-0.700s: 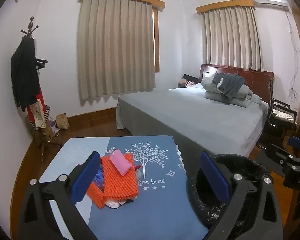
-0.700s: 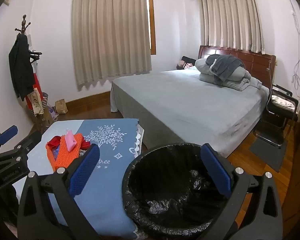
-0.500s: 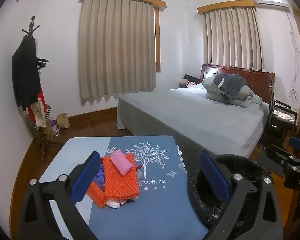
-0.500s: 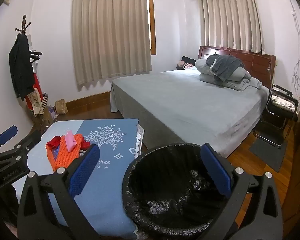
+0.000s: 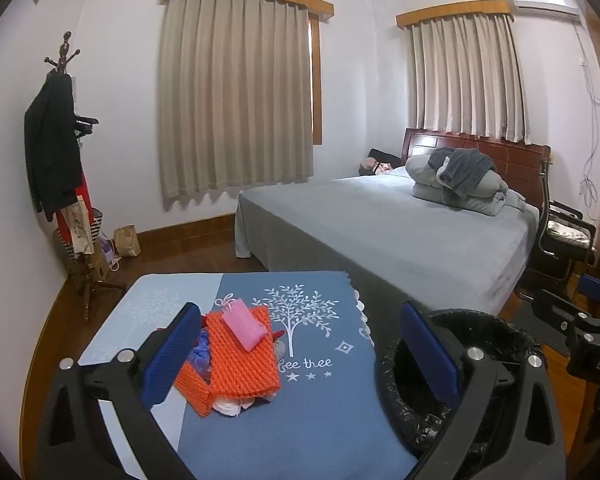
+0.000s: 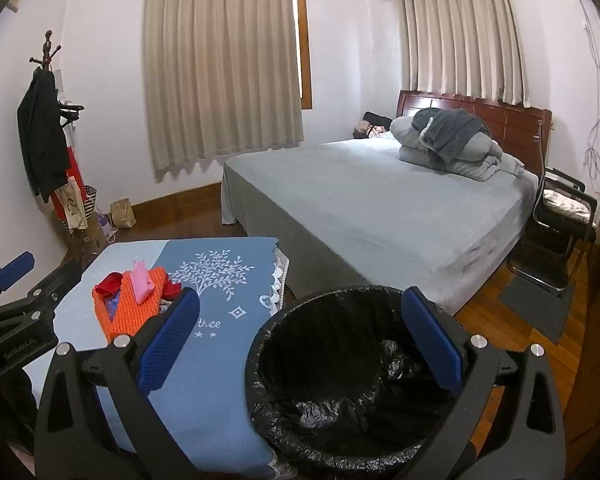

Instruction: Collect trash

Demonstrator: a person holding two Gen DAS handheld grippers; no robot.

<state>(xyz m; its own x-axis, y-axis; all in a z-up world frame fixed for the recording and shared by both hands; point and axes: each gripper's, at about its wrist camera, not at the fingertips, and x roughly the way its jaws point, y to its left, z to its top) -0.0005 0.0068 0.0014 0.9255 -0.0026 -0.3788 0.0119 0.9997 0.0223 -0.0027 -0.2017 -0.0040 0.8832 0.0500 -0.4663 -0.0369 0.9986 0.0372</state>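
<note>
Here both tools, left tool point(image 5: 296, 356) and right tool point(image 6: 300, 342), gape empty; bin point(image 6: 320, 312) touches table edge point(image 6: 278, 276).

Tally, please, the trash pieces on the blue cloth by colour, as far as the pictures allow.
Orange foam net: 1
Pink packet: 1
Red scrap: 1
Purple-blue wrapper: 1
White crumpled piece: 1
Total: 5 visible; more may hide beneath the net.

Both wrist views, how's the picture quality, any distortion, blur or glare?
Left wrist view: strong fisheye bending the curtains and walls, dark corners, sharp, no glare. Right wrist view: same distortion, even indoor light, slight shine on the black bin liner.
</note>
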